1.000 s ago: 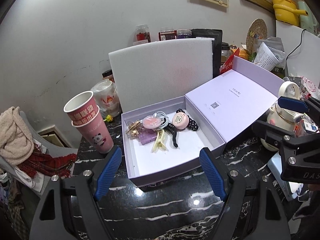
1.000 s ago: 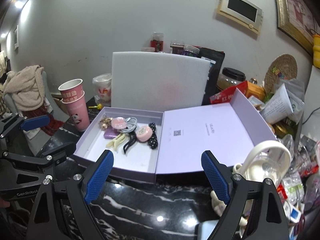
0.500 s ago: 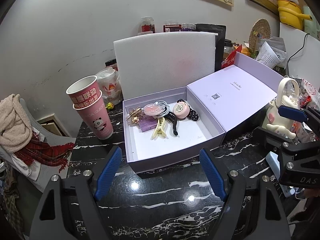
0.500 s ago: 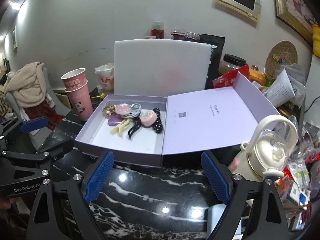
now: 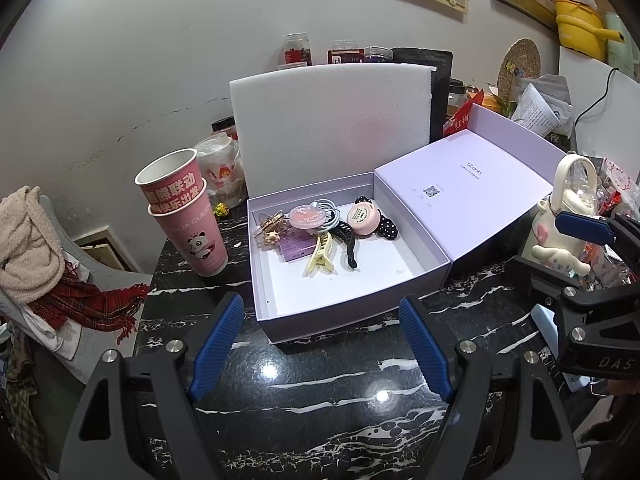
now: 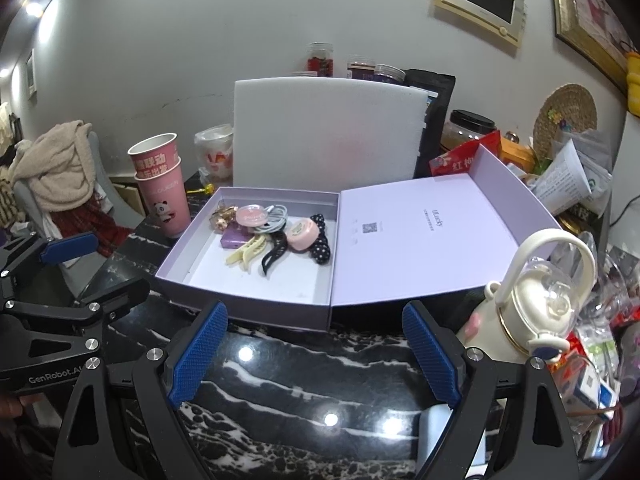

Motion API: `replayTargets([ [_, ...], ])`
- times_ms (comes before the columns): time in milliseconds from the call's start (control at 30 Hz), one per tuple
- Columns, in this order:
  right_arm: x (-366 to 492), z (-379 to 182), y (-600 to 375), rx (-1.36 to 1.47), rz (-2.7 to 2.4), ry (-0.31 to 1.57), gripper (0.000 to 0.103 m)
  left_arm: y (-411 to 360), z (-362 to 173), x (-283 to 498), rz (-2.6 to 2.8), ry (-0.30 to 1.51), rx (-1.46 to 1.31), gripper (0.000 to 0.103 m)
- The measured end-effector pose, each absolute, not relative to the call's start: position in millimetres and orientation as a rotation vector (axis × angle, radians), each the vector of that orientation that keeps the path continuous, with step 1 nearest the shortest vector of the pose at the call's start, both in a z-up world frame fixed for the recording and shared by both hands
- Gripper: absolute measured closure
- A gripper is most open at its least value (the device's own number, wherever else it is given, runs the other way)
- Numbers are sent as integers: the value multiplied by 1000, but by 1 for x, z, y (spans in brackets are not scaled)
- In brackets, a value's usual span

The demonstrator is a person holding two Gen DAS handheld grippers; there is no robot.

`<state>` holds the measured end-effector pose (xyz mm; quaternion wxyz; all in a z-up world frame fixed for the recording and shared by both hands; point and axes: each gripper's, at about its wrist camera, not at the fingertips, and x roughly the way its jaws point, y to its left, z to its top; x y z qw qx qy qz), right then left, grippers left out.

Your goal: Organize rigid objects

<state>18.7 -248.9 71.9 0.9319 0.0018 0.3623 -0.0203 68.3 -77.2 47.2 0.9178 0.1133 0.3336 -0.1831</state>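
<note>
Several small hair accessories lay bunched at the far end of the open lilac box [image 5: 276,312]: a cream claw clip [image 5: 318,254], a black clip [image 5: 349,242], two round pink tins [image 5: 362,220], a gold clip [image 5: 272,228], a coiled cable [image 5: 330,210] and a purple card [image 5: 296,246]. All looked light and stiff; the glossy plastic clips would likely slip, so pinching each across its spine seemed safest, and the tins across their flat rims. The box, thin card, would probably slide or dent if pushed.

Both tools hovered short of it, holding nothing: the left claw [image 5: 320,346] stood partly spread, the right claw [image 6: 316,354] wide apart.

Underneath ran a polished black marbled tabletop [image 5: 320,392], reflective and probably slick. Stacked pink paper cups [image 5: 182,216] stood just left of the box, a cream kettle-shaped bottle [image 6: 532,304] to its right, with clutter along the wall.
</note>
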Motion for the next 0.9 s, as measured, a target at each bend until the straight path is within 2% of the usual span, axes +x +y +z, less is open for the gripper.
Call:
replayTargets([
  [900, 19, 71, -247, 0, -38, 748, 13, -71, 47, 70, -360, 698, 222, 23],
])
